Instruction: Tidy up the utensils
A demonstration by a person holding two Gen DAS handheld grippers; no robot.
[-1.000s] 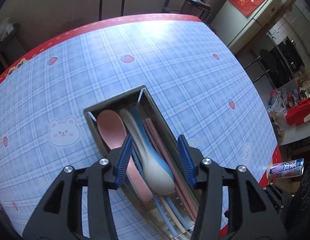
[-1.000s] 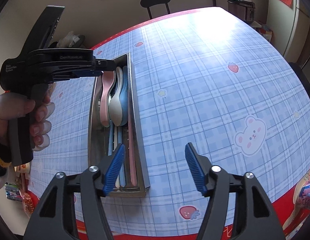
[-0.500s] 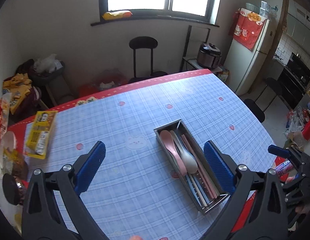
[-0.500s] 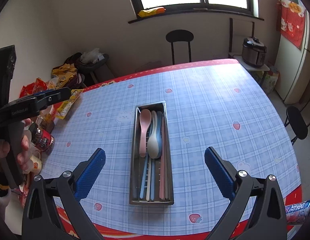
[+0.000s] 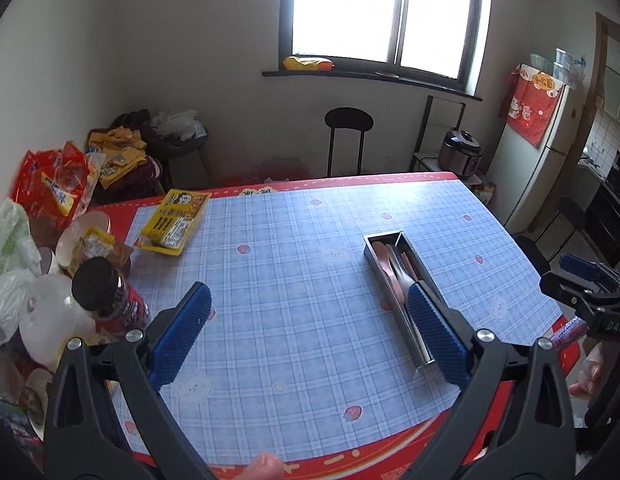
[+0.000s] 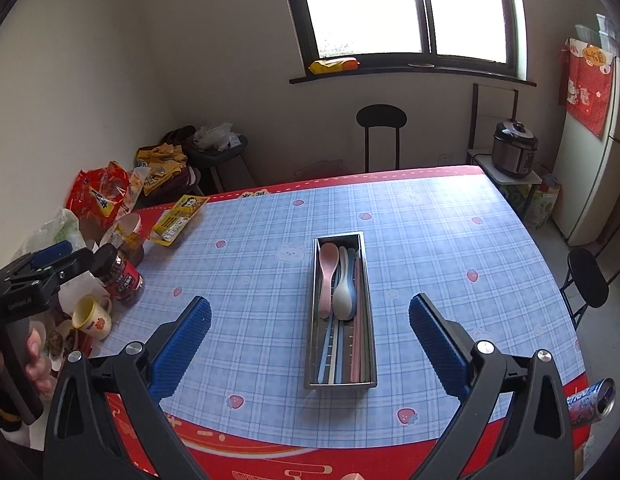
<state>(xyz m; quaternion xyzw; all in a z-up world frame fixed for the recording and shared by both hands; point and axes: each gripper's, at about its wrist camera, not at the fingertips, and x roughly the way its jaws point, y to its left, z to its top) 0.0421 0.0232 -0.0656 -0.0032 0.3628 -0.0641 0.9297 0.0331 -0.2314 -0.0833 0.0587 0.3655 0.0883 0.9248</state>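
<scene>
A long metal utensil tray lies on the blue checked tablecloth; it also shows in the left wrist view. In it lie a pink spoon, a white spoon, a blue spoon and several chopsticks. My right gripper is open and empty, held high over the table's near edge, in line with the tray. My left gripper is open and empty, high above the table, left of the tray. Each gripper shows at the edge of the other's view.
At the table's left end stand a dark-lidded jar, a yellow mug, snack bags and a yellow packet. A drink can lies at the near right corner. A black stool stands behind the table.
Both grippers have pulled up and back from the tray and opened wide. The tray and utensils have stayed in place.
</scene>
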